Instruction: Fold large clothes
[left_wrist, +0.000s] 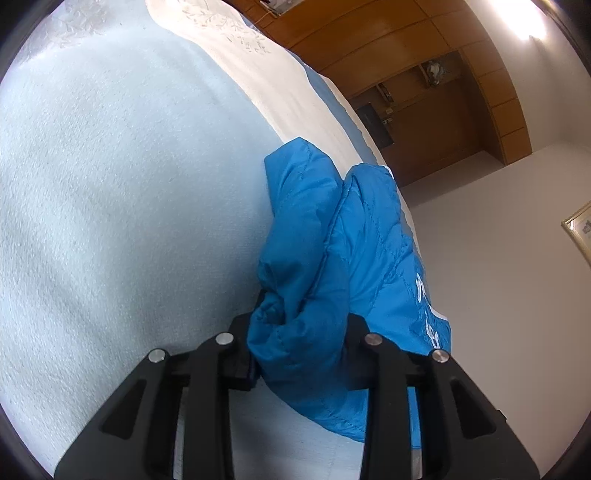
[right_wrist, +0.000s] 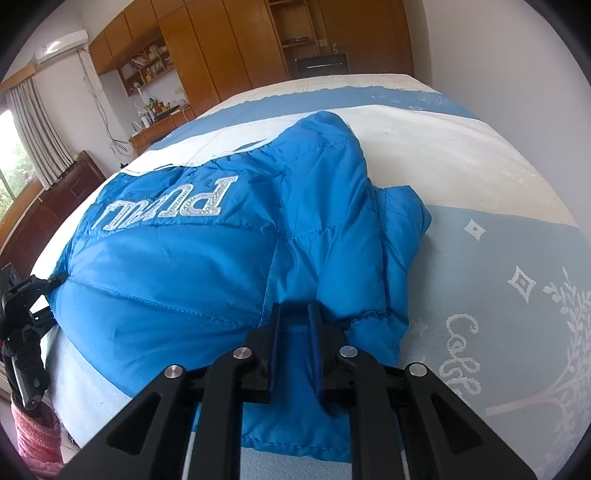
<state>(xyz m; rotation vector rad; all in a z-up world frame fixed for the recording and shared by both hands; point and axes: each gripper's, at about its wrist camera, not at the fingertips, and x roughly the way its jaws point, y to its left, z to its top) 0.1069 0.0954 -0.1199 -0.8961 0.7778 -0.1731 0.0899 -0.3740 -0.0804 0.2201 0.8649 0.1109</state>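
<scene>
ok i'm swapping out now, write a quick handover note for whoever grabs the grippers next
Left gripper: shut on a thick bunch of the blue puffer jacket.
Right gripper: fingers straddle the jacket's near edge; jaws slightly apart, grip unclear.
Jacket lies on the bed, lettered side up, one part folded over at the right.
Done: jacket partly gathered, not yet a neat fold.
Left: finish folding and flatten; judge the next fold yourself.

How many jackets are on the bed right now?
1: the blue jacket lies on the bed, bunched between the left gripper's fingers, with the right gripper over its hem. Anything underneath would be hidden.
</scene>
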